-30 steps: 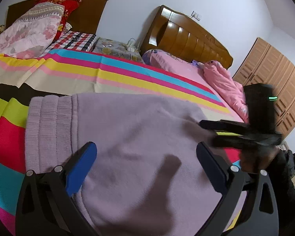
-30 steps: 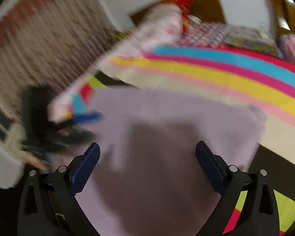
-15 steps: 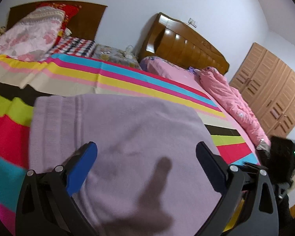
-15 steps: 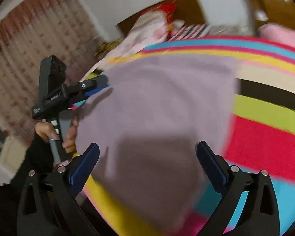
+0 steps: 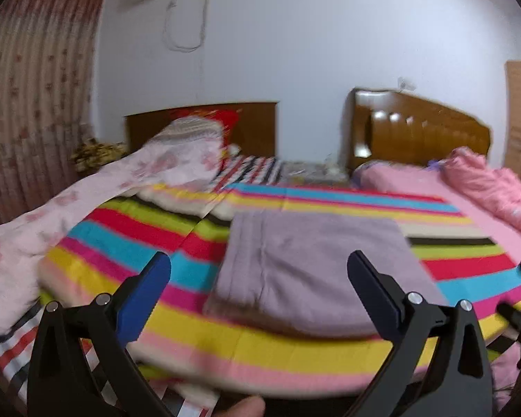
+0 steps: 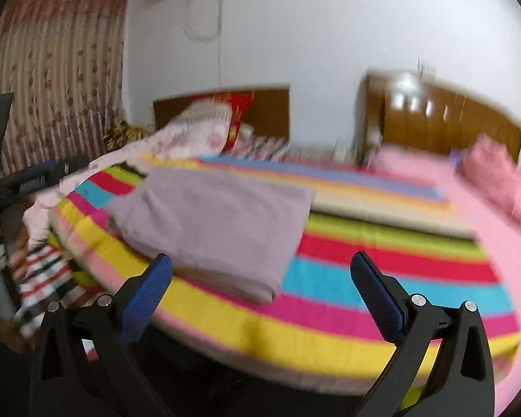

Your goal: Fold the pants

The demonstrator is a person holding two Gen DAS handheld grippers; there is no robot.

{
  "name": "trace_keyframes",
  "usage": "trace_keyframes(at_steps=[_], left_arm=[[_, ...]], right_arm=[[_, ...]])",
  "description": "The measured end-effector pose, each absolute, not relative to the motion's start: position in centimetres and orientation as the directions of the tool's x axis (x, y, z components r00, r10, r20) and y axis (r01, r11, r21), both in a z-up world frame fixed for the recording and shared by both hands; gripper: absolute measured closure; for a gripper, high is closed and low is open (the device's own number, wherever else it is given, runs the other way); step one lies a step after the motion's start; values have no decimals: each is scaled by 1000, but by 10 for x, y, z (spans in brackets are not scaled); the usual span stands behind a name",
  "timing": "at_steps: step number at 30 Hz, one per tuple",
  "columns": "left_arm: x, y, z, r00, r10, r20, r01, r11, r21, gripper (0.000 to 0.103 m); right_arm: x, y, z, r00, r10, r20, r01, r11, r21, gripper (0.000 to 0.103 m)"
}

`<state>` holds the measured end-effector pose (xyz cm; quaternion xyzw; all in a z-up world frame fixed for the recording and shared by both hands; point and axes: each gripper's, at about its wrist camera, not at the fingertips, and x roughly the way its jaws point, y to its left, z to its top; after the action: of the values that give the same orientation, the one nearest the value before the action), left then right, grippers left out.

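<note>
Nearest, left gripper gaping wide, nothing between its blue pads. Right gripper opening to its widest, likewise empty. Beyond, lilac pants folded into a flat rectangle near the striped blanket's front edge. Folding apparently finished; next, at most a smoothing pat. Farther off, floral quilt, pink duvet, wooden headboards; nothing blocking.

Matt lilac knit pants, glossy wooden headboard, striped cloth blanket

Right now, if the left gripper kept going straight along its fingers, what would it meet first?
Most likely the folded lilac pants on the striped blanket. The left gripper is open and empty, with the pants lying ahead between its fingers; depth is unclear in the blur.
</note>
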<state>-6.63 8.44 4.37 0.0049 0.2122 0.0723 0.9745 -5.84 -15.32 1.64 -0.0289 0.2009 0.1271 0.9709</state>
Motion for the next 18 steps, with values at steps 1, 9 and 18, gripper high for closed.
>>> trace_keyframes(at_steps=[1, 9, 18], left_arm=[[-70, 82, 36, 885, 171, -433, -163, 985, 55, 1], [-68, 31, -19, 807, 138, -575, -41, 983, 179, 1], [-78, 24, -12, 842, 110, -527, -17, 984, 178, 1]], right_arm=[[-57, -147, 14, 879, 246, -407, -268, 964, 5, 4], [-61, -143, -1, 865, 242, -440, -269, 963, 1, 4], [-60, -155, -2, 873, 227, -432, -236, 971, 34, 4]])
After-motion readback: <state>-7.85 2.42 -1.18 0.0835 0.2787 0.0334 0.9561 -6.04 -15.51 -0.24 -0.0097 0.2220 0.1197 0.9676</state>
